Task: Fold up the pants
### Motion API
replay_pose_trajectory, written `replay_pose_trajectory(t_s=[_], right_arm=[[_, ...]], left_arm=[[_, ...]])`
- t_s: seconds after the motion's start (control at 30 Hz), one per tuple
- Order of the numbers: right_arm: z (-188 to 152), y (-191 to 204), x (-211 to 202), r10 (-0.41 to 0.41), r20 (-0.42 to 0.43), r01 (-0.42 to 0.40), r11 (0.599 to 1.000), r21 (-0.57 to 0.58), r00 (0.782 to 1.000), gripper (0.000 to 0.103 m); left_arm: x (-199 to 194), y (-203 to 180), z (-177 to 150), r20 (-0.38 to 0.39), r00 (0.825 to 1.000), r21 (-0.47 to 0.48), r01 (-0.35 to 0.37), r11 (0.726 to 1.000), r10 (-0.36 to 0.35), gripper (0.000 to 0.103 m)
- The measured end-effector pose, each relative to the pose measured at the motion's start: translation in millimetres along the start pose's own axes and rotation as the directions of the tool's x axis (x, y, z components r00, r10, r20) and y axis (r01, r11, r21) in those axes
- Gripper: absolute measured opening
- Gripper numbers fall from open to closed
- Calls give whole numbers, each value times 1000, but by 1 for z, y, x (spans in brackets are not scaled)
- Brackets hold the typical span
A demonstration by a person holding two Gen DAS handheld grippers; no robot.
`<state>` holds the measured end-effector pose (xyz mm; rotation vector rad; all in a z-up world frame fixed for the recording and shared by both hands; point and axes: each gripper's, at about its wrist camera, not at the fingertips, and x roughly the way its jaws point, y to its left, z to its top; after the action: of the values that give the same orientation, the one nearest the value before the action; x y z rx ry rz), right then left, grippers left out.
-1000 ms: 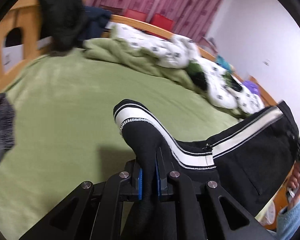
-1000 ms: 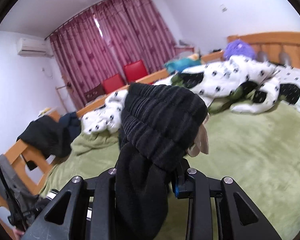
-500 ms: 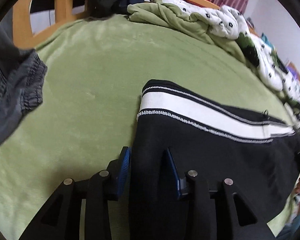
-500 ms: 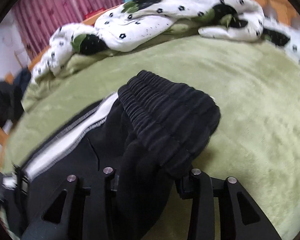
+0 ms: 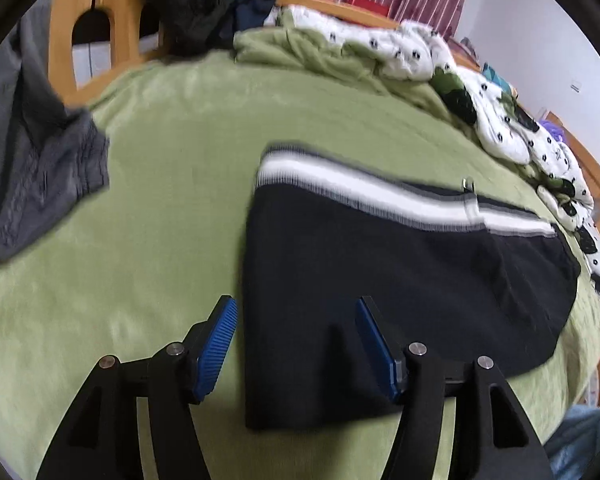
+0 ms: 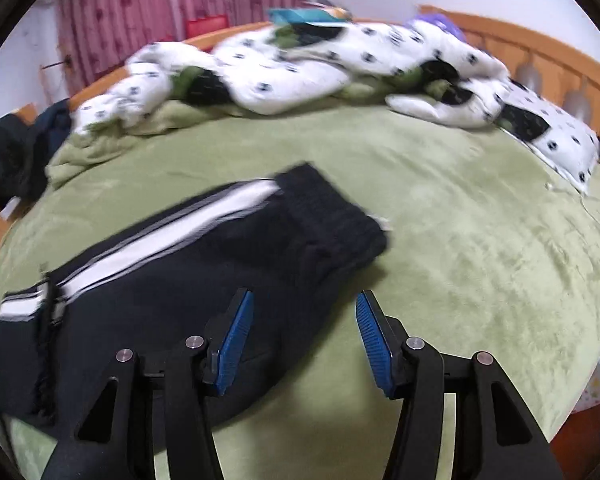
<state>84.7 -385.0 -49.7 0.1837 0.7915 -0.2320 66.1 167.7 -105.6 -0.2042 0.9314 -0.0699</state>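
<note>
The left gripper (image 5: 296, 344) and right gripper (image 6: 304, 336) both hang with jaws spread wide, gripping nothing, just above the black pants (image 5: 400, 280) lying folded flat on the green blanket (image 5: 160, 160), a grey garment (image 5: 40, 180) well apart from them.

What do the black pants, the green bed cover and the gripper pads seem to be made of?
Black pants: probably a soft matte knit, with a ribbed elastic waistband and a white side stripe.
Green bed cover: looks like plush fleece; its short nap shows light, brushed patches.
Blue pads on the open right gripper: likely ridged rubber, set on black, hard-looking fingers.
</note>
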Motion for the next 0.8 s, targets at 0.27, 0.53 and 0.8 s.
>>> replay_pose_trajectory(t_s=[0.27, 0.53, 0.8], right_arm=[[-37, 155, -17, 271, -89, -281, 951, -130, 958, 53], [-111, 226, 34, 318, -214, -360, 911, -201, 924, 42], [-101, 211, 24, 342, -229, -384, 908, -169, 911, 42]], left_arm=[[7, 25, -37, -83, 997, -36, 5, 999, -8, 68], [-2, 52, -44, -42, 993, -158, 103, 982, -111, 66], [16, 48, -43, -50, 980, -199, 180, 963, -194, 64]])
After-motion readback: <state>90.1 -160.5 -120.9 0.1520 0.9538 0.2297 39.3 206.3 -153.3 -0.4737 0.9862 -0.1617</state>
